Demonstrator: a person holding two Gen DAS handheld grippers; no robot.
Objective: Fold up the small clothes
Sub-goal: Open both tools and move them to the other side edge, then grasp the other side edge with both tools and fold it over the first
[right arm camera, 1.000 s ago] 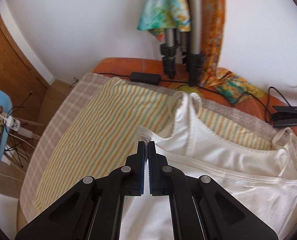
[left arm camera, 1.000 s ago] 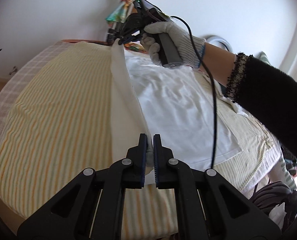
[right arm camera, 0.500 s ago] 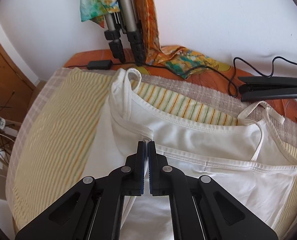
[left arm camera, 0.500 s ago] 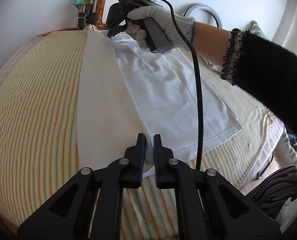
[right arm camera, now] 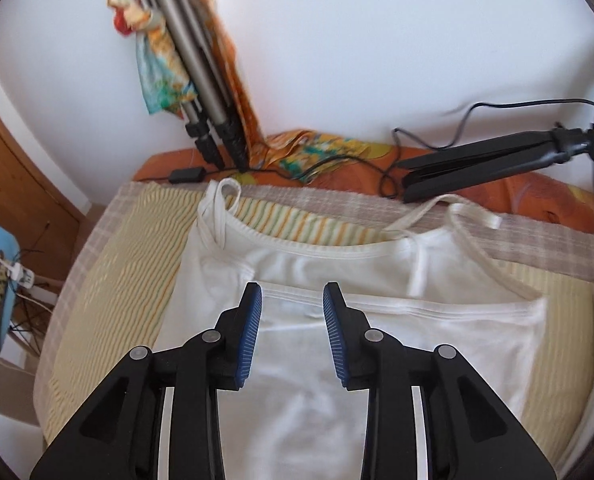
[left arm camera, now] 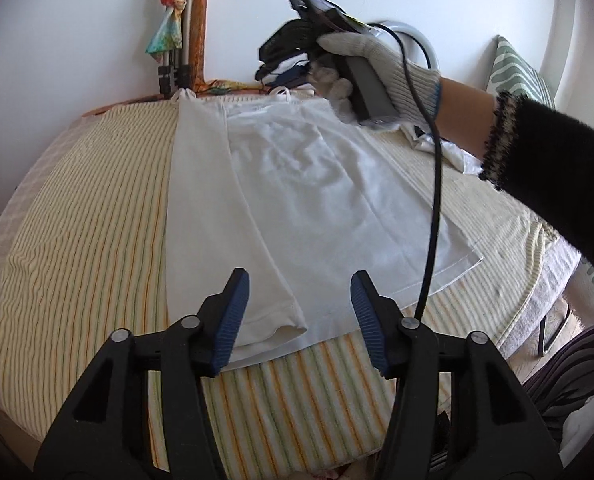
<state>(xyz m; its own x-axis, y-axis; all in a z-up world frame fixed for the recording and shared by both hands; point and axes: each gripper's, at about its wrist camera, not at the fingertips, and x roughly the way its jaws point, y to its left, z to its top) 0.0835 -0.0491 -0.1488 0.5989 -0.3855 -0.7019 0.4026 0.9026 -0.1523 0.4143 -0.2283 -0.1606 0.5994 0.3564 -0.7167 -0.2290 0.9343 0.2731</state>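
Left gripper [left arm camera: 300,318]: your fingers have just been opening; nothing is pinched.
Camisole [left arm camera: 317,184]: lies flat on the striped cover [left arm camera: 77,240], left side folded inward.
Right gripper [right arm camera: 292,334]: your fingers have just parted above the neckline.

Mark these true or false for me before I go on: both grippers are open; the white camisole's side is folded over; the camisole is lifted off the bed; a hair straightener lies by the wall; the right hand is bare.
1. Both grippers are open. True: the left gripper and right gripper have just been opening, with nothing pinched between the pads.
2. One side of the white camisole is folded over. True: a long side panel lies doubled over it.
3. The camisole is lifted off the bed. False: it lies flat on the striped bedcover.
4. A hair straightener lies by the wall. True.
5. The right hand is bare. False: it wears a white knit glove.
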